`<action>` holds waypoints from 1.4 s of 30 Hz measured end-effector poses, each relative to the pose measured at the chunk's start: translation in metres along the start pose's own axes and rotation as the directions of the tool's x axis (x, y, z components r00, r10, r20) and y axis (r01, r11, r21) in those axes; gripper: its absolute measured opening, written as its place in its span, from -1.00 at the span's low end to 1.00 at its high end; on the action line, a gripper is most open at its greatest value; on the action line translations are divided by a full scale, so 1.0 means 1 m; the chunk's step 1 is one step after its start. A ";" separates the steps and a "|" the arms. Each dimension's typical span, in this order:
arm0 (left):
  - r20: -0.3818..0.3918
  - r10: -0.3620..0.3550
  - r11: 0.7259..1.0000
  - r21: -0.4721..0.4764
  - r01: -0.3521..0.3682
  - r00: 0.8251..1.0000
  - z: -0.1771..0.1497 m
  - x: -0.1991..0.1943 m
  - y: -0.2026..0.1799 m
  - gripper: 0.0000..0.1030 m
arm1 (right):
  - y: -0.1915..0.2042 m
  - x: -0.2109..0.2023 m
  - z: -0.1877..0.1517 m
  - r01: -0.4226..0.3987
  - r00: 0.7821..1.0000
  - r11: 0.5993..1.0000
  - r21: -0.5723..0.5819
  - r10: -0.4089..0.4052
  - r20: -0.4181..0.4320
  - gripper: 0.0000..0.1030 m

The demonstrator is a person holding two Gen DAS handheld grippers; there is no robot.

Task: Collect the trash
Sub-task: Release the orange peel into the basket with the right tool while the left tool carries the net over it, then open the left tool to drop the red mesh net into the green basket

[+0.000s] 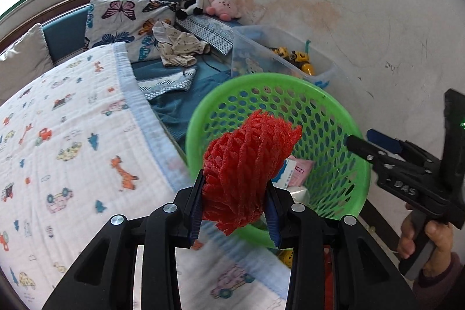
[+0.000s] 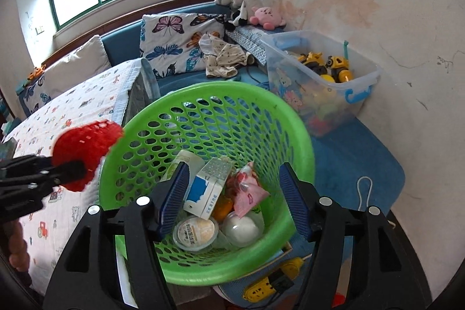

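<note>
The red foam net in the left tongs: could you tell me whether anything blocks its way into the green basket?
Nothing visible does. The red foam net is held beside the green basket, whose mouth is open; the right tongs stand open above the mouth.

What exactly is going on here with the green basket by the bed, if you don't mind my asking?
A person is collecting trash with a hand-held tool in each hand. The left tool is clamped on a red foam net, held at the rim of the green basket and not yet dropped. The right tool hangs open and empty over the basket, which already holds a small carton, a pink wrapper and a lidded cup.
</note>
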State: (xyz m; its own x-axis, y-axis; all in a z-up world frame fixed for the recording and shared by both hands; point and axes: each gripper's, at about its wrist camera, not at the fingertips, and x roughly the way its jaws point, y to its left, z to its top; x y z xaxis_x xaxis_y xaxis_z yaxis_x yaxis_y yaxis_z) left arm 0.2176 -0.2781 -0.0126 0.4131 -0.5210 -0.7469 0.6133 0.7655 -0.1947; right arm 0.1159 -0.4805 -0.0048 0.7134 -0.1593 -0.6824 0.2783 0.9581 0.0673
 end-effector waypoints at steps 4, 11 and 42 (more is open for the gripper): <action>-0.025 0.001 1.000 0.013 0.000 1.000 -0.002 0.012 -0.010 -0.31 | -0.005 -0.012 -0.003 -0.001 1.000 1.000 0.005 0.001 0.014 0.29; -0.055 -0.010 1.000 0.025 0.011 0.998 -0.002 0.028 -0.027 -0.25 | -0.010 -0.030 -0.007 -0.014 0.999 1.000 0.010 0.014 0.044 0.35; 0.017 0.072 0.997 0.015 -0.072 0.997 -0.028 -0.019 -0.003 0.66 | 0.025 -0.057 -0.022 -0.112 0.992 0.994 -0.004 0.112 0.062 0.48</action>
State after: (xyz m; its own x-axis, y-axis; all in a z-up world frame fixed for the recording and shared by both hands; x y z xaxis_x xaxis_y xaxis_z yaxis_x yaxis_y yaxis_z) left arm 0.1895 -0.2605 -0.0156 0.4677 -0.4708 -0.7481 0.5921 0.7952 -0.1303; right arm 0.0683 -0.4421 0.0200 0.7784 -0.0657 -0.6244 0.1946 0.9708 0.1403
